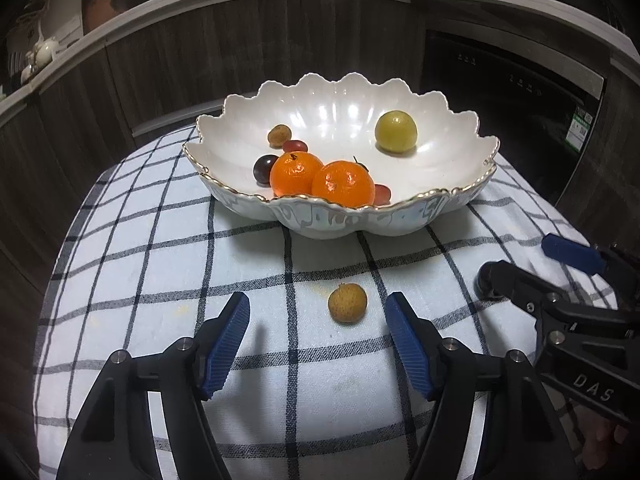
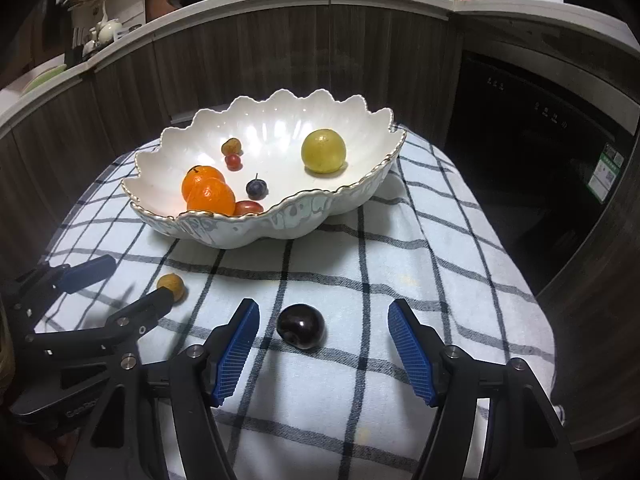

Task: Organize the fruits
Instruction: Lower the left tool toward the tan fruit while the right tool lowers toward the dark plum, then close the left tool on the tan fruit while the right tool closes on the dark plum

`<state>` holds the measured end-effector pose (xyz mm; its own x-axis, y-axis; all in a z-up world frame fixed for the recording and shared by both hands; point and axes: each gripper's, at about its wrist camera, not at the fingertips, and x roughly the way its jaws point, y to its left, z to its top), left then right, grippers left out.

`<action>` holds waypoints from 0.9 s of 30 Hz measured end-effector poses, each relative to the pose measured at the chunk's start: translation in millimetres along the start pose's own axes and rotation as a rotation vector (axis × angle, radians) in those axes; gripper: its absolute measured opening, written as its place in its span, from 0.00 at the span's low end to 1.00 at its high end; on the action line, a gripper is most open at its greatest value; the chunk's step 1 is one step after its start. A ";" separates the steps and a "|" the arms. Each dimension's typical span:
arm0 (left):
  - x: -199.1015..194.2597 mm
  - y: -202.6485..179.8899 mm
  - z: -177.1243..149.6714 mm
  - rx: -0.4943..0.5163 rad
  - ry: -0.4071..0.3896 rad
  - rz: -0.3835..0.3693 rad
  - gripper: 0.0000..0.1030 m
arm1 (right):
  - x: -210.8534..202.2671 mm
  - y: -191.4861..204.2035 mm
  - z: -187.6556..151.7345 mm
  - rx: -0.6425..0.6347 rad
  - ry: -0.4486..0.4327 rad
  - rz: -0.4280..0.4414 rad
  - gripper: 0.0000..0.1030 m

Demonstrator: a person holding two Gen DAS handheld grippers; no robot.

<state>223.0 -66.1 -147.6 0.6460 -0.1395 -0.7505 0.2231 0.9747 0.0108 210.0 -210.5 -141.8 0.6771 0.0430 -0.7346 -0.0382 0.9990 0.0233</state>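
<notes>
White letters "DAS" show on the right gripper (image 1: 532, 264) at the lower right of the left wrist view. The left gripper (image 1: 318, 332) is spread around a tan longan (image 1: 347, 303), pads clear. The right one stands spread around a dark plum (image 2: 301, 331), untouched. Checked cloth (image 2: 440, 280) lies bare up to the scalloped bowl (image 2: 280, 224).

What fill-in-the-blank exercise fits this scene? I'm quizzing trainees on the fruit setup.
1. The two bright orange mandarins lie in the white scalloped ceramic ____.
2. The small brown rough-skinned fruit on the checked cloth sits between the ____ gripper's fingers.
3. The glossy dark plum touches ____ blue pad.

Missing: bowl; left; neither
</notes>
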 end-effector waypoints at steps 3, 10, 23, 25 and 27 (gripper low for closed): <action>3.1 -1.8 1.6 0.003 0.006 -0.001 0.67 | 1.4 1.3 0.1 -0.011 0.000 -0.002 0.62; 14.3 0.4 -1.6 -0.018 0.040 -0.017 0.62 | 8.5 3.8 -1.2 -0.014 0.013 0.007 0.58; 26.5 -1.6 0.3 -0.034 0.072 -0.062 0.55 | 19.2 7.8 -2.5 -0.015 0.051 0.050 0.50; 27.7 -2.9 1.3 -0.031 0.073 -0.063 0.53 | 20.2 7.2 -2.2 -0.010 0.053 0.053 0.50; 28.6 -3.5 2.0 -0.029 0.074 -0.062 0.48 | 22.2 6.9 -2.0 -0.008 0.058 0.057 0.46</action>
<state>242.1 -73.9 -167.8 0.5755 -0.1874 -0.7960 0.2390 0.9694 -0.0554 223.3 -202.7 -159.3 0.6302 0.0987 -0.7701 -0.0811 0.9948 0.0611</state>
